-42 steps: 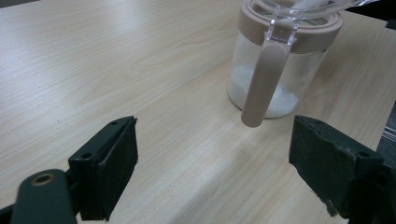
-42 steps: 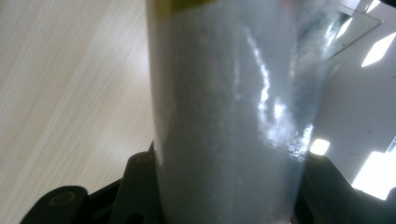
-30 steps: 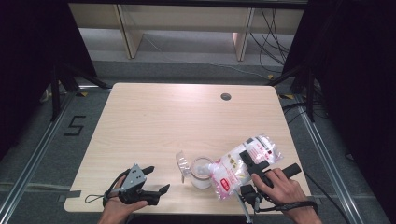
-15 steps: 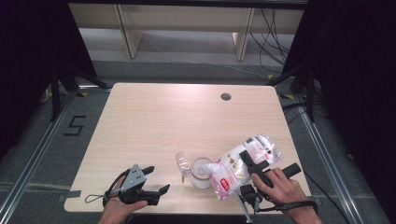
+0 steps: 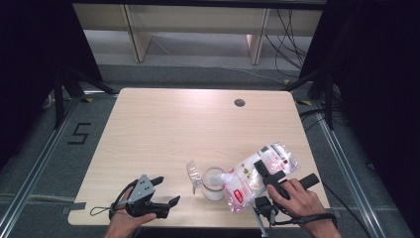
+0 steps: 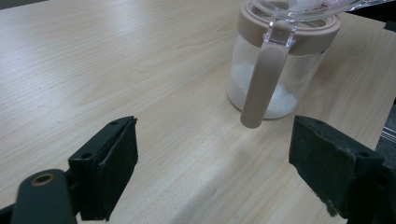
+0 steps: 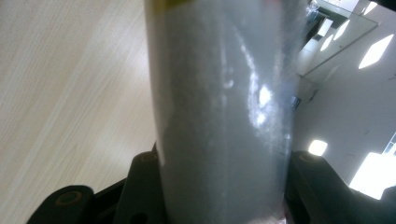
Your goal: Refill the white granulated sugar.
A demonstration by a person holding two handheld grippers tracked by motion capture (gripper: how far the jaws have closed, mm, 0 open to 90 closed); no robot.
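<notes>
While the right gripper [image 5: 265, 171] clamps a plastic bag [image 5: 257, 173] of white powder between its jaws, the bag is tipped so its lower end hangs over the mouth of a clear jar [image 5: 213, 183], apparently so the contents can run down into it. The jar stands near the front edge of the wooden table [image 5: 198, 124], between the two hands, with some white powder already lying in its bottom. Its beige collar and hanging clasp [image 6: 262, 86] show in the left gripper view, and the clear lid [image 5: 192, 172] is swung open to the side, leaving the mouth free. The left gripper [image 5: 166, 196] rests low on the table near the jar, jaws spread wide and holding nothing, likely waiting to steady the jar.
</notes>
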